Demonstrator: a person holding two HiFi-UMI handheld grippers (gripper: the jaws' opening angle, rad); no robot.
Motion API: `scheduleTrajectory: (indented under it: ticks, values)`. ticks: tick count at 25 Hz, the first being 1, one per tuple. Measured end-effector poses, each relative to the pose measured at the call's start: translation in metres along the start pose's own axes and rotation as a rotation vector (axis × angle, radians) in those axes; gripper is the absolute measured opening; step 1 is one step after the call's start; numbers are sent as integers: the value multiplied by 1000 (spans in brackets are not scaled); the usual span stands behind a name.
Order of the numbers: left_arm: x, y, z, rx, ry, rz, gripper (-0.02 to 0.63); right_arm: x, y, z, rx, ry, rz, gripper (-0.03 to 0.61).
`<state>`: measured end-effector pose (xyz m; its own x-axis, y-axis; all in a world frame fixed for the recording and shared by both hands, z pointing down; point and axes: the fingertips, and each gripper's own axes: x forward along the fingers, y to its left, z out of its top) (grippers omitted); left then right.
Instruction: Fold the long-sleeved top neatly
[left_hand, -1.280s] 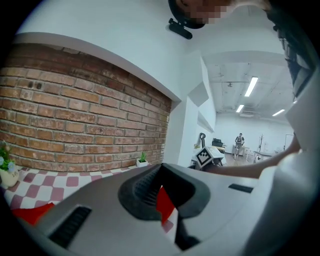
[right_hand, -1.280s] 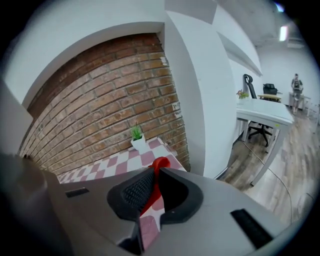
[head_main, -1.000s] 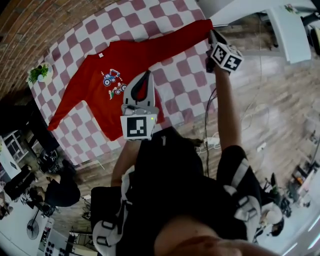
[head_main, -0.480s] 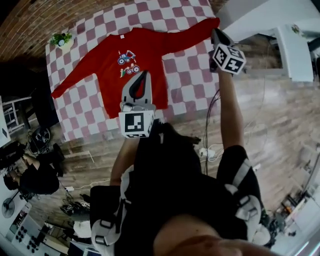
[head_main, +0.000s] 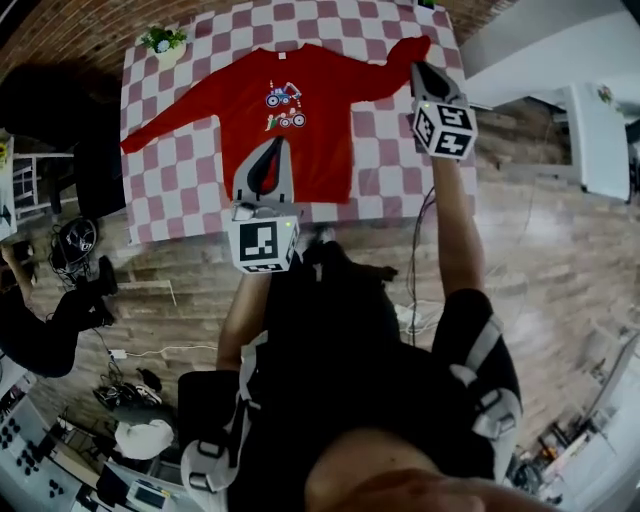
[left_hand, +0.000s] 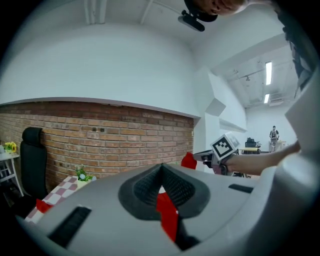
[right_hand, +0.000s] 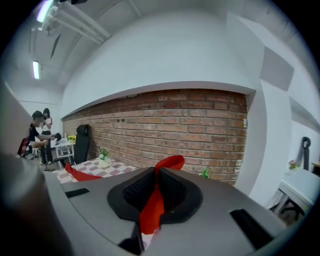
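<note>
Clamped shut on top's (head_main: 322, 135) near hem with left gripper (head_main: 272, 152), on far-right cuff with right gripper (head_main: 416, 70); plant (head_main: 163, 42) at table's (head_main: 160, 195) far-left corner, well apart.

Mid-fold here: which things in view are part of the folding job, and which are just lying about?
In the job:
red long-sleeved top, spread on the checkered table
left gripper, shut on its fabric
right gripper, shut on a sleeve

Just lying about:
potted plant at the table corner
black chair beside the table
</note>
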<state>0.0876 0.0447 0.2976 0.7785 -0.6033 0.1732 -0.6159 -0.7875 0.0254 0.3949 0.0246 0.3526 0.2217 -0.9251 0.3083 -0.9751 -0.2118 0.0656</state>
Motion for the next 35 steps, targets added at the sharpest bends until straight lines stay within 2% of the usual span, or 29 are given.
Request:
scheduleTrajectory:
  ticks: [5,10,13,18,23,28,35]
  values:
    - [-26,33,-2,-37,-10,54,5,-5,56,9,-90,-10,56,28]
    - [-50,68,-12,12,-4,67,5,-4,114,15,-190,-17,102,28]
    - [-65,89,-17,-28,0,80,5,1,159,19,-257,-19,138,28]
    - [-86,128,-33,-24,23,86,5,12,231,2,-347,7,193,28]
    - [-104,155,-41,-30,39,90,5,22,300,-45,-425,75,254,28]
    - [-121,183,-39,-40,48,112,5,36,362,-115,-487,172,320,28]
    - [-133,208,-56,-65,68,137,5,39,433,-211,-607,279,412,28]
